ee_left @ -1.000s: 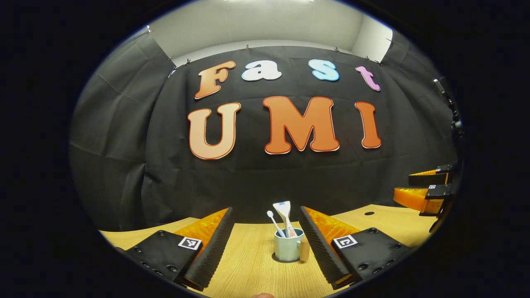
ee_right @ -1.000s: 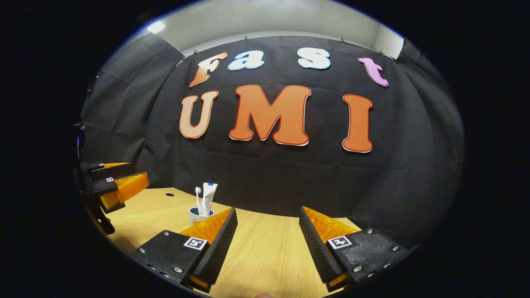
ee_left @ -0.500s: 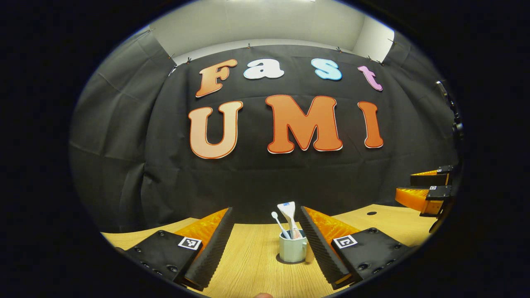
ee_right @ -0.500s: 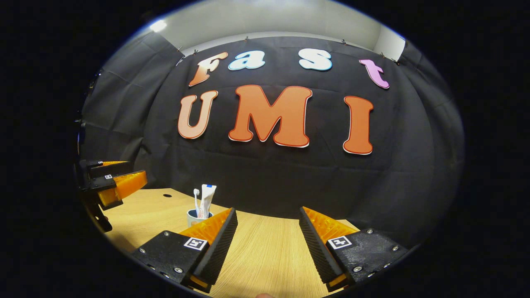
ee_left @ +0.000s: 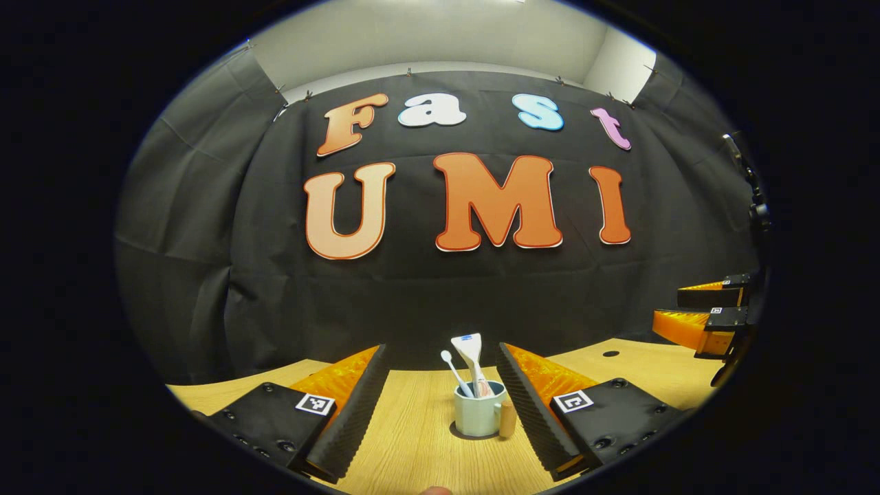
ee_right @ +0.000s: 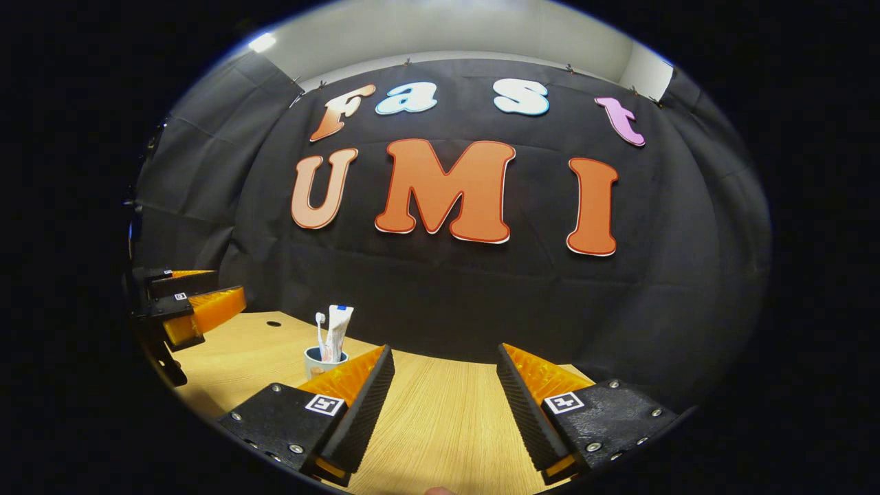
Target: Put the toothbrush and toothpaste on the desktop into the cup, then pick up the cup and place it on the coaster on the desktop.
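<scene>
Two items, toothbrush (ee_left: 454, 372) and toothpaste (ee_left: 471, 359), stood near-upright in the cup (ee_left: 476, 415), lower centre; both grippers' fingers (ee_left: 347, 421) released.

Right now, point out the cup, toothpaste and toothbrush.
cup (ee_left: 474, 417), left gripper view, on its front wall.
toothpaste (ee_left: 469, 348), left gripper view, on the tube's flat upper end.
toothbrush (ee_left: 447, 357), left gripper view, on its head.

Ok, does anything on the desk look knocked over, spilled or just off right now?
Nothing stands out. The cup stands upright on the dark coaster, with the toothbrush and toothpaste leaning inside it. The wooden desk shows no spill. Both the left gripper and right gripper are open, away from the cup.
</scene>
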